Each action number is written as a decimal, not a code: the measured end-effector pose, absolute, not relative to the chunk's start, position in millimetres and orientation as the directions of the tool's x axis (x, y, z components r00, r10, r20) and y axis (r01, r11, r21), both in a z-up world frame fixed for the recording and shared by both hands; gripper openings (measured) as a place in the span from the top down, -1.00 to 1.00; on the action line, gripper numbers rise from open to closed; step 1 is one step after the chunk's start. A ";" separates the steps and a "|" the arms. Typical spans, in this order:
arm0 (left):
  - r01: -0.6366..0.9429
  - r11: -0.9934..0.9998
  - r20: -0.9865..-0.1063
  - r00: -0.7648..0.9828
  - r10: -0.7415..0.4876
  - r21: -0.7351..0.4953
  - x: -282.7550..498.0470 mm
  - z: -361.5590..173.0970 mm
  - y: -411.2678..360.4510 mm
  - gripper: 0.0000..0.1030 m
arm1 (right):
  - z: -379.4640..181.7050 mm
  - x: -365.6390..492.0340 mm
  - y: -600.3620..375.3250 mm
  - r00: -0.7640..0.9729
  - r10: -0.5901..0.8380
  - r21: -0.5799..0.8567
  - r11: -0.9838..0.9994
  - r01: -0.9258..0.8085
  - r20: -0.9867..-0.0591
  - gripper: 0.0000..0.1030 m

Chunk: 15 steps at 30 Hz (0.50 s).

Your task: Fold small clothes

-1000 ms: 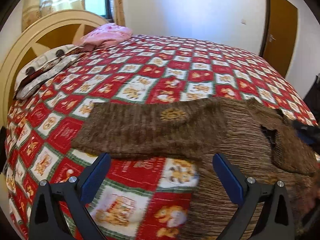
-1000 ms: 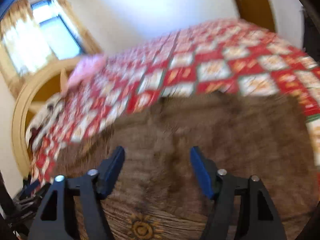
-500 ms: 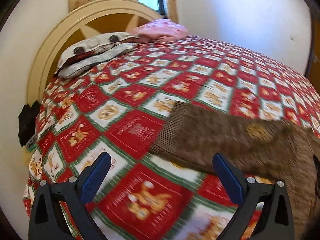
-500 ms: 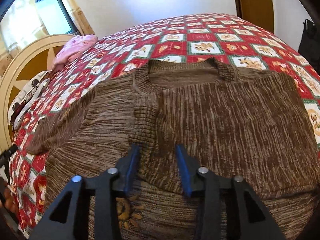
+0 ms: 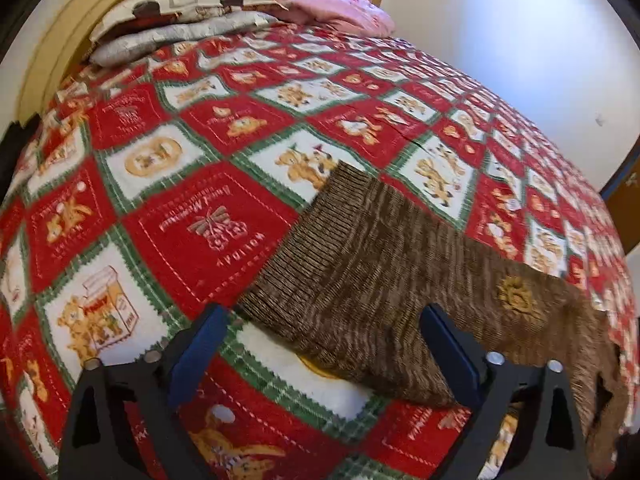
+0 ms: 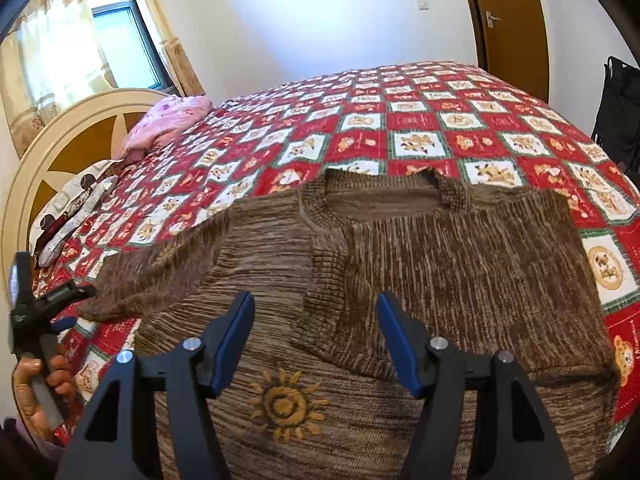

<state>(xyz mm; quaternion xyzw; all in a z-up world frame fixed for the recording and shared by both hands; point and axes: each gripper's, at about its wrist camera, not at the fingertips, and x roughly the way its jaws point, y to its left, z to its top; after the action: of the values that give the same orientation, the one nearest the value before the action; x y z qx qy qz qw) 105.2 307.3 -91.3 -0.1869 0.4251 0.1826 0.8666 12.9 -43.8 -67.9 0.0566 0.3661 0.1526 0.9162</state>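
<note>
A brown knit sweater [image 6: 420,264] with yellow sun motifs lies flat on the bed. Its right sleeve is folded across the chest. Its left sleeve [image 5: 360,280] stretches out to the left, cuff end on the quilt. My left gripper [image 5: 324,352] is open, just above the sleeve's cuff end; it also shows in the right wrist view [image 6: 44,304], held in a hand at the bed's left edge. My right gripper [image 6: 316,340] is open and empty, hovering above the sweater's lower body near the folded sleeve's cuff.
The bed has a red, white and green teddy-bear quilt [image 6: 420,120]. Grey pillows [image 5: 180,24] and a pink pillow [image 6: 168,124] lie by the cream headboard [image 6: 60,140]. A brown door [image 6: 508,20] and a dark object [image 6: 620,104] stand at the right.
My left gripper swung left along the sleeve to its cuff end. My right gripper narrowed over the folded sleeve, then opened wide and drew back a little.
</note>
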 end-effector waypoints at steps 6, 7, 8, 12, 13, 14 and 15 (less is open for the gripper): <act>-0.445 0.865 -0.798 0.596 0.091 -0.234 112.4 -91.6 312.7 0.63 | -57.6 4.0 -41.4 0.697 0.325 0.216 0.946 -0.243 -0.639 -0.35; -0.447 0.859 -0.798 0.598 0.080 -0.249 113.3 -92.7 315.1 0.67 | -57.7 3.3 -42.5 0.697 0.327 0.221 0.945 -0.241 -0.638 -0.36; -0.454 0.850 -0.796 0.601 0.072 -0.266 113.3 -93.3 317.5 0.71 | -57.7 2.6 -43.7 0.697 0.327 0.226 0.945 -0.237 -0.638 -0.36; -0.424 0.871 -0.775 0.627 0.082 -0.250 114.5 -79.2 307.1 0.76 | -57.7 0.0 -51.3 0.699 0.318 0.237 0.948 -0.215 -0.640 -0.36; -0.407 0.881 -0.762 0.641 0.087 -0.241 115.2 -71.9 300.5 0.76 | -57.3 -0.6 -53.9 0.699 0.319 0.242 0.947 -0.210 -0.640 -0.36; -0.384 0.893 -0.749 0.657 0.086 -0.234 116.8 -63.6 292.3 0.76 | -56.8 -0.7 -57.7 0.700 0.319 0.252 0.947 -0.201 -0.639 -0.36; -0.364 0.903 -0.737 0.670 0.085 -0.227 118.2 -56.7 284.7 0.76 | -56.5 -1.1 -61.4 0.703 0.317 0.260 0.946 -0.192 -0.637 -0.36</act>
<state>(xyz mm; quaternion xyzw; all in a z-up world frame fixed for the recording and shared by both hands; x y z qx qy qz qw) 118.2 284.7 -56.7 -0.1806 0.3863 0.1253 0.8958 -1.1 -61.4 -56.5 0.0872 0.3597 0.1385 0.9186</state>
